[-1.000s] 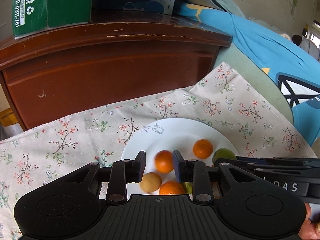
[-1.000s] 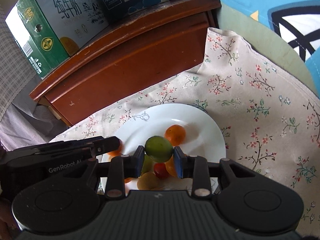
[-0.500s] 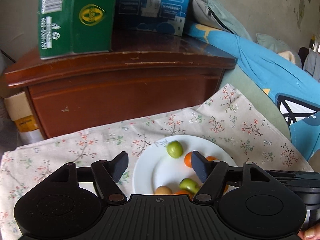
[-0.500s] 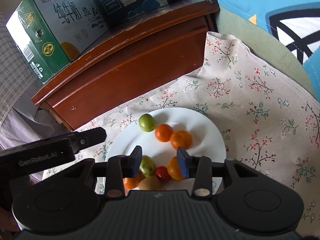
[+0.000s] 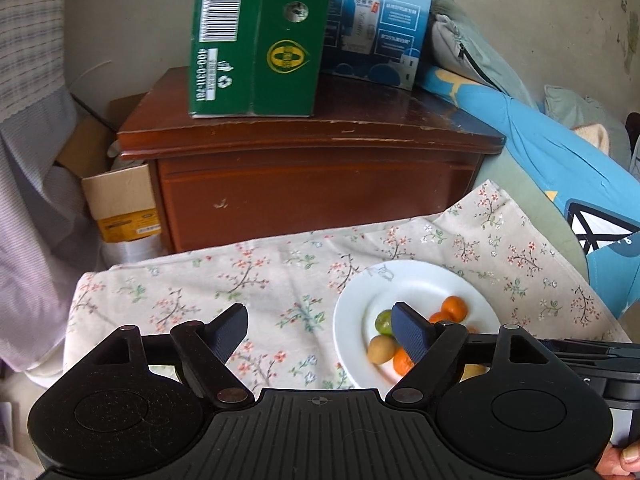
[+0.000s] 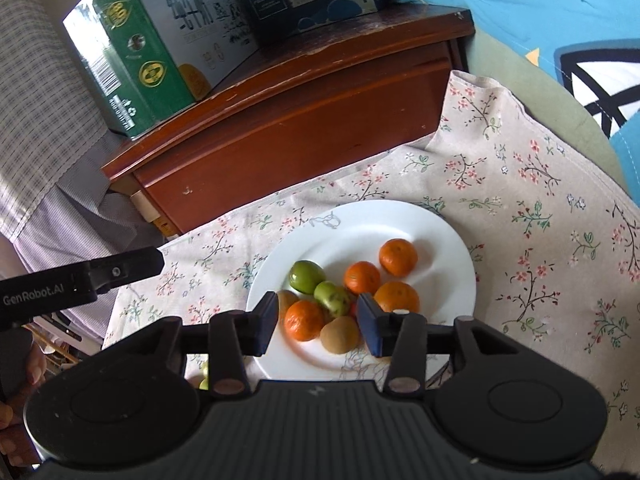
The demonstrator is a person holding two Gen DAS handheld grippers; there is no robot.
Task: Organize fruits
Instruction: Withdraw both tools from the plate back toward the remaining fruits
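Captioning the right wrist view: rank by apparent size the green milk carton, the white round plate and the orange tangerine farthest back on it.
1. Green milk carton and white round plate: alike, and the carton sits farther off, so unranked.
2. Farthest-back orange tangerine: plainly smallest.

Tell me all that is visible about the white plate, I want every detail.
The white plate is round, smooth and glossy, seemingly ceramic, with a faint grey drawing near its far rim. It lies flat on the flowered cloth, in front of the brown wooden cabinet. It carries small fruits grouped toward its near side: four orange ones, two green ones, brownish ones and something small and red. Its far half is bare. The right claw covers its near edge; whether they touch, I cannot tell.
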